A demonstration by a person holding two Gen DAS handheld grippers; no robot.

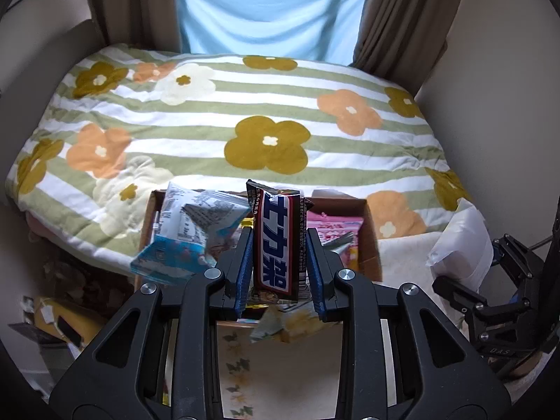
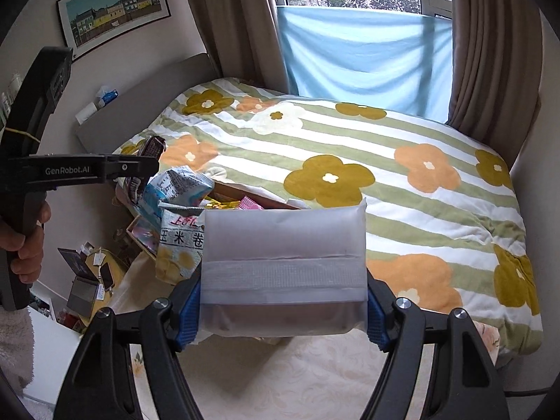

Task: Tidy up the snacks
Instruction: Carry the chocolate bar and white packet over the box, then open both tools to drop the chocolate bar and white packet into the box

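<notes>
My left gripper (image 1: 279,255) is shut on a dark chocolate bar (image 1: 278,241) with a blue and white label, held upright above a cardboard box (image 1: 367,234). The box holds several snack packets: a pale blue bag (image 1: 185,231) at its left and a pink packet (image 1: 332,227) at its right. My right gripper (image 2: 283,301) is shut on a frosted white pouch (image 2: 283,262), held wide across its jaws near the box. In the right wrist view the left gripper (image 2: 140,168) shows at the left edge with the bar (image 2: 152,147), next to a blue bag (image 2: 178,189) and a corn-roll packet (image 2: 180,241).
The box sits at the near edge of a bed with a striped flowered quilt (image 1: 269,112). A cream cloth (image 2: 297,378) lies below my grippers. Cluttered items (image 2: 91,280) lie on the floor to the left. Curtains (image 2: 490,52) and a window stand behind the bed.
</notes>
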